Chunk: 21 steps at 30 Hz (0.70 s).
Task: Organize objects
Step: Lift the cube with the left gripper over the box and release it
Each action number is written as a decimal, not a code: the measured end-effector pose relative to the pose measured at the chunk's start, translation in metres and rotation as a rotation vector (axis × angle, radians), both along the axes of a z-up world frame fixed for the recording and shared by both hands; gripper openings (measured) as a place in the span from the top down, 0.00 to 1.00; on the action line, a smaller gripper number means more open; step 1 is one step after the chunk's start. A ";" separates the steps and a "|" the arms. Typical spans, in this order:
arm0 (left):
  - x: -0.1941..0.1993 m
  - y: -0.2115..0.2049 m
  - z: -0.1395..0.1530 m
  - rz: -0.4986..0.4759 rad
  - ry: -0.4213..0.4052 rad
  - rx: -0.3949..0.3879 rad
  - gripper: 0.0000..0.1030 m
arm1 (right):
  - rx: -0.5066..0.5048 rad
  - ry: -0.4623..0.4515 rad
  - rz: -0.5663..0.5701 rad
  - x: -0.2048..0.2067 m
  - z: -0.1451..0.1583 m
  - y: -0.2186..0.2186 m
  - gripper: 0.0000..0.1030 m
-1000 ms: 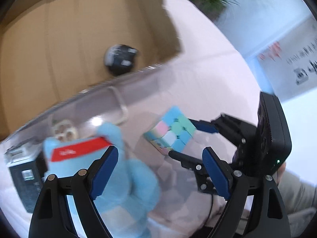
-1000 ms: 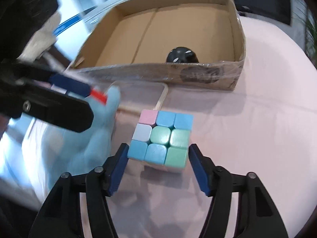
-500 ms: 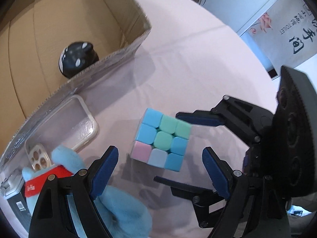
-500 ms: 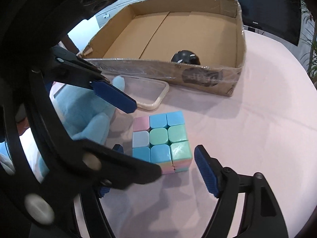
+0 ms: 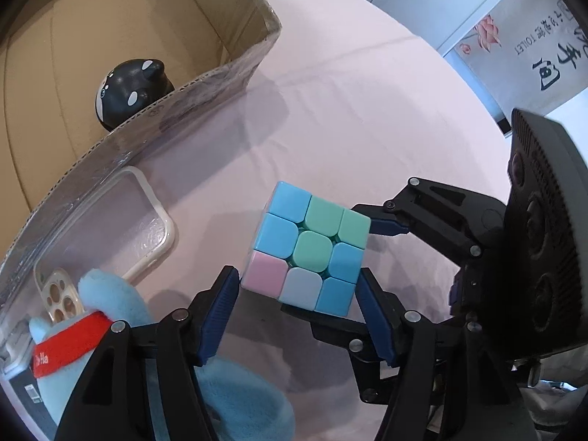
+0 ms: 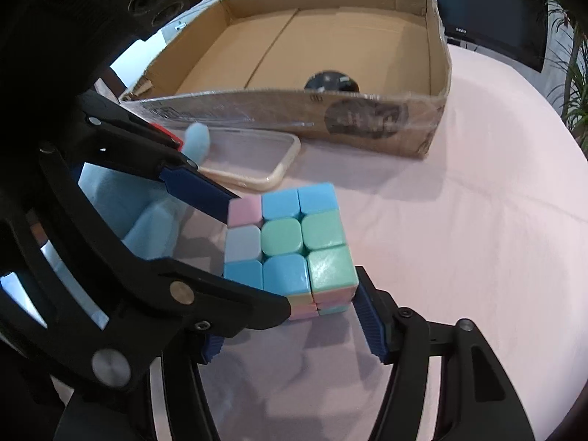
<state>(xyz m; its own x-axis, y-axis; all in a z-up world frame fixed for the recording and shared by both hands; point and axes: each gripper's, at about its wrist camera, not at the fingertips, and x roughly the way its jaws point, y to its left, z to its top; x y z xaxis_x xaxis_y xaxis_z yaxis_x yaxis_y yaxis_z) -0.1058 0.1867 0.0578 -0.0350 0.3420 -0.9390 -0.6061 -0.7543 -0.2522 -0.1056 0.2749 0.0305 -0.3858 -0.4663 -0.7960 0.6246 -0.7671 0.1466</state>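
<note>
A pastel puzzle cube (image 5: 308,253) stands on the pink tablecloth; it also shows in the right wrist view (image 6: 290,242). My left gripper (image 5: 299,316) has its blue pads against two opposite sides of the cube. My right gripper (image 6: 294,327) has its fingers along the cube's other two sides, crossing the left gripper's fingers. The cardboard box (image 5: 235,62) lies behind, with a black orca toy (image 5: 128,90) inside.
A clear phone case (image 5: 121,228) lies against the box wall. A blue plush toy (image 5: 110,305) with a red band lies left of the cube. A black device sits at the far left edge. The box also shows in the right wrist view (image 6: 437,47).
The left gripper has moved in over the cube and closed its pads onto it. The right gripper has closed in around the cube too.
</note>
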 end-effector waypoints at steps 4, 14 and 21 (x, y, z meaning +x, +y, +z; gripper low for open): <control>-0.001 -0.007 0.004 0.021 0.004 0.021 0.40 | 0.015 -0.003 -0.005 0.000 0.004 -0.002 0.44; 0.001 -0.030 0.034 0.067 0.014 0.068 0.40 | 0.027 0.039 0.028 0.002 0.031 -0.007 0.44; 0.000 -0.048 0.069 0.100 0.056 0.091 0.40 | 0.013 0.091 0.053 -0.009 0.063 -0.031 0.45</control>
<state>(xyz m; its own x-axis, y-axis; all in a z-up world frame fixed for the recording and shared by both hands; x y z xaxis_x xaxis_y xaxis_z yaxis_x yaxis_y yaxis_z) -0.1054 0.1390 0.1266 -0.1244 0.4181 -0.8998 -0.5445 -0.7869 -0.2904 -0.1145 0.2437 0.0937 -0.4317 -0.4775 -0.7653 0.6744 -0.7343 0.0778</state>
